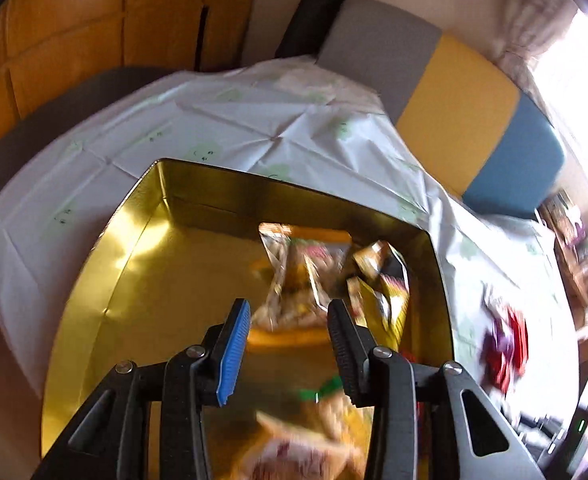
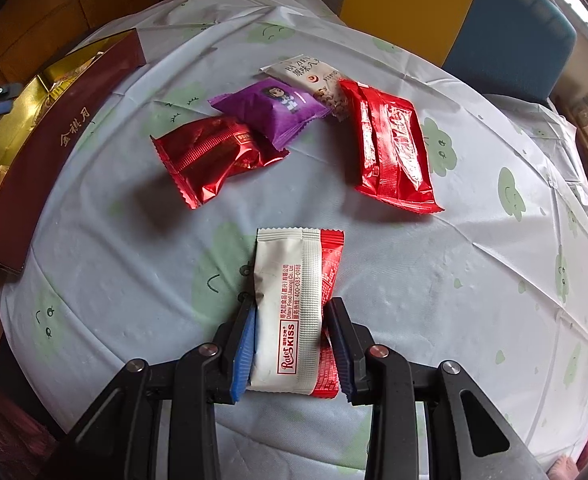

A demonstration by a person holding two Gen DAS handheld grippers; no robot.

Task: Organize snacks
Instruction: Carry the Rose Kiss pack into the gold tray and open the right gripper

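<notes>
While the gold interior of the tin box (image 1: pixel 141 280) is laid open only in the left wrist view, the loose snacks on the tablecloth (image 2: pixel 494 300) are seen sharply only from the right wrist. Above the tin the left gripper (image 1: pixel 289 344) is held with its jaws spread and nothing between them; blurred packets, among them a silvery clear packet (image 1: pixel 294 276) and a yellow-black packet (image 1: pixel 386 292), are lying inside, their print too smeared to be read. The white-and-red Rater Kiss packet (image 2: pixel 289 312) is pinched at its sides by the right gripper (image 2: pixel 289 344), whose jaws are closed against it, over the table. Beyond it a shiny red foil packet (image 2: pixel 209 156), a matte purple packet (image 2: pixel 269 110) overlapping it, a white nut packet (image 2: pixel 314 80) partly hidden behind, and a ribbed red KitKat wrapper (image 2: pixel 394 144) are spread. At the left edge the tin's maroon outer wall (image 2: pixel 57 148) is shown, its contents mostly cut off. The cloth is creased plastic with pale green faces.
</notes>
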